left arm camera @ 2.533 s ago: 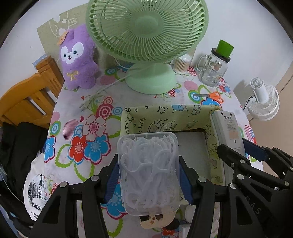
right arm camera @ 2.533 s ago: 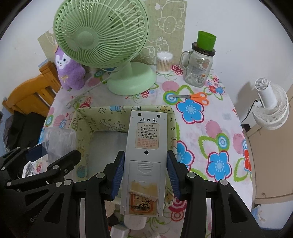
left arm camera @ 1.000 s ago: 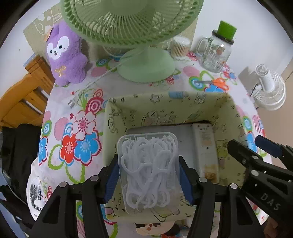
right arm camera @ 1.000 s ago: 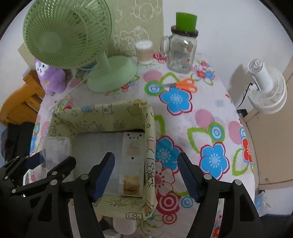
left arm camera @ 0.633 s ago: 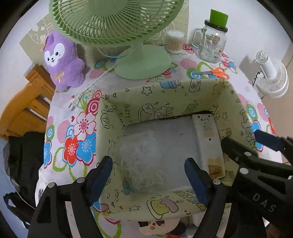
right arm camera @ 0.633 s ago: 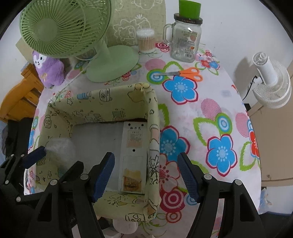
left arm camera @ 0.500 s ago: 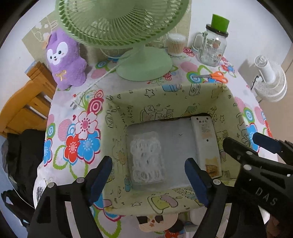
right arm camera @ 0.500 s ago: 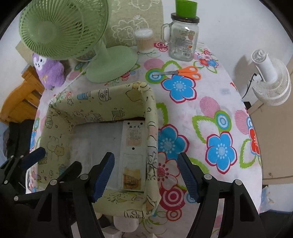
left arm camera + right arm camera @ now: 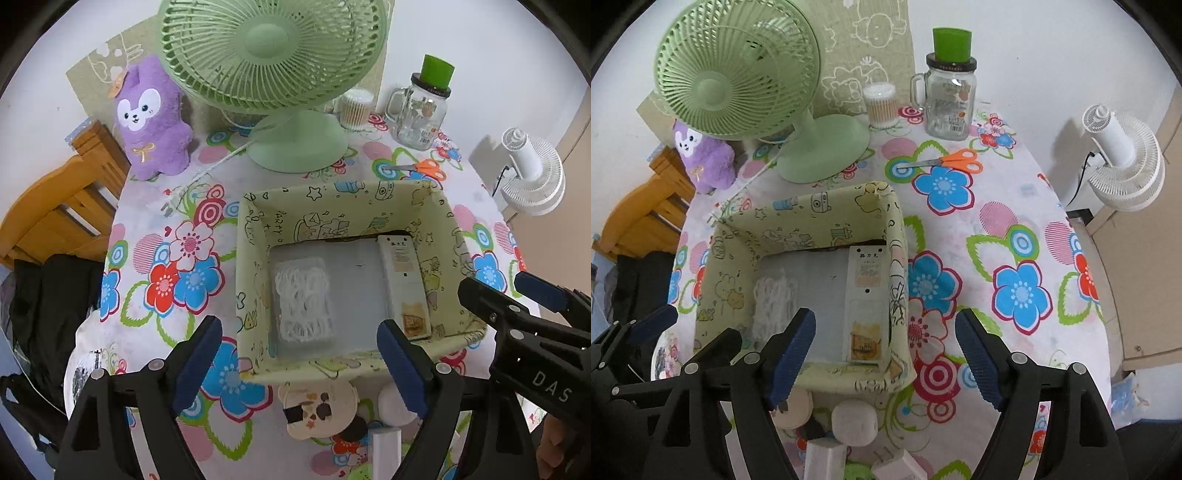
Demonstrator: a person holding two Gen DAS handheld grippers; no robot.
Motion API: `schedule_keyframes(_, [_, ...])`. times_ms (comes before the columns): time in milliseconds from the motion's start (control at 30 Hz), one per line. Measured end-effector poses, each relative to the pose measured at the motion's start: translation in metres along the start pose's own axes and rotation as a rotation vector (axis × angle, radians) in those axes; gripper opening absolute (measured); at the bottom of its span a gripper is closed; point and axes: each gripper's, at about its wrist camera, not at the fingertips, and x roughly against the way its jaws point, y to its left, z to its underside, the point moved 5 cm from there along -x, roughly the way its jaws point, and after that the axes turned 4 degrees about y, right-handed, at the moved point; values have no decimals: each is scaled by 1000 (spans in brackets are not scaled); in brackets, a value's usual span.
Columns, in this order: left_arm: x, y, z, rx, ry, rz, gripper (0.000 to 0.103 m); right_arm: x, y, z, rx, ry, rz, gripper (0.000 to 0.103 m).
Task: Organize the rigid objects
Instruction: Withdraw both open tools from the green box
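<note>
My left gripper [image 9: 301, 363] and right gripper [image 9: 886, 354] have just been opening, empty, above the pale green fabric box [image 9: 255, 258] holding a clear floss-pick case [image 9: 303, 299] and white remote [image 9: 404, 280]

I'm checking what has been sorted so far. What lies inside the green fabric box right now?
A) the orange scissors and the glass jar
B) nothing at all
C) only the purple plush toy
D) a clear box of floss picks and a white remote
D: the clear box of floss picks lies at the left side of the fabric box and the white remote along its right wall.
</note>
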Motion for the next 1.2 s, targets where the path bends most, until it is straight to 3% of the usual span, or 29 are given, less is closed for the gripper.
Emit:
schedule_keyframes(267, [21,5,11,11,-22,24,91,27,8,9,13,-36,5,87])
schedule_keyframes(1200, [73,18,54,35,-68,63,92,88,32,49,47,-113,6,87])
